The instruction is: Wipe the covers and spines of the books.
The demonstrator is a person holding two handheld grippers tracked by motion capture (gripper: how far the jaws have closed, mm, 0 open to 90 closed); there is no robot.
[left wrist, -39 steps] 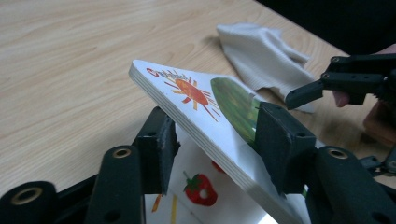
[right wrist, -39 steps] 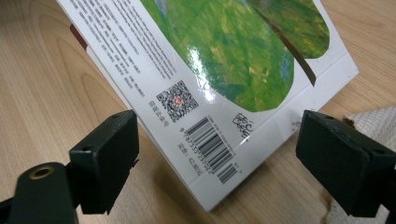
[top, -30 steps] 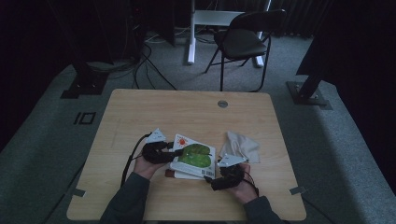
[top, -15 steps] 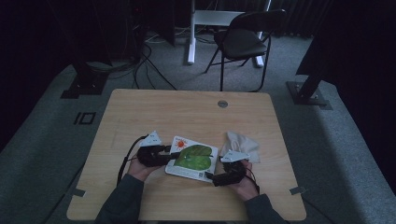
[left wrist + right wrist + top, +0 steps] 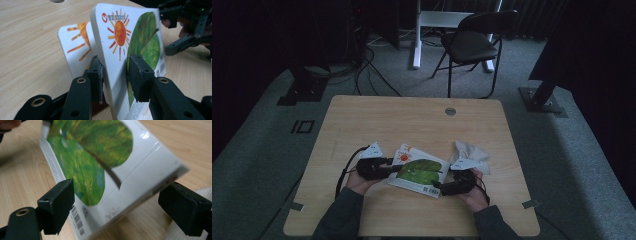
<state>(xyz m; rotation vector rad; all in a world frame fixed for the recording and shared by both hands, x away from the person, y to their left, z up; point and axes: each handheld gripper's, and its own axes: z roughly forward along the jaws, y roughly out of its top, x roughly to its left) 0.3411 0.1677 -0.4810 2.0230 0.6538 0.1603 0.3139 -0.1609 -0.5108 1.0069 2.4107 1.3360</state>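
Nearest to you, your forearms come in from the bottom edge of the high view, and each hand carries a gripper at the near middle of the wooden table. Your left gripper has just been closing its jaws, and in the left gripper view the two black pads sit on either side of the thick board pages of the picture book, one pad against the back of the stack and the other against the sun-and-leaf cover, so it is clamped on the book's edge. A loose page or back cover with the same sun print stands apart behind that stack. Your right gripper is at the book's near right corner; in the right gripper view its jaws stand wide apart with the barcode corner of the book between them, and neither pad touches it. The book lies between your two hands, tilted, its left side lifted off the table. Just beyond your right hand a crumpled white cloth lies on the table. Farther off, a round grommet is set near the far edge, and past the table a black folding chair stands on the grey carpet.
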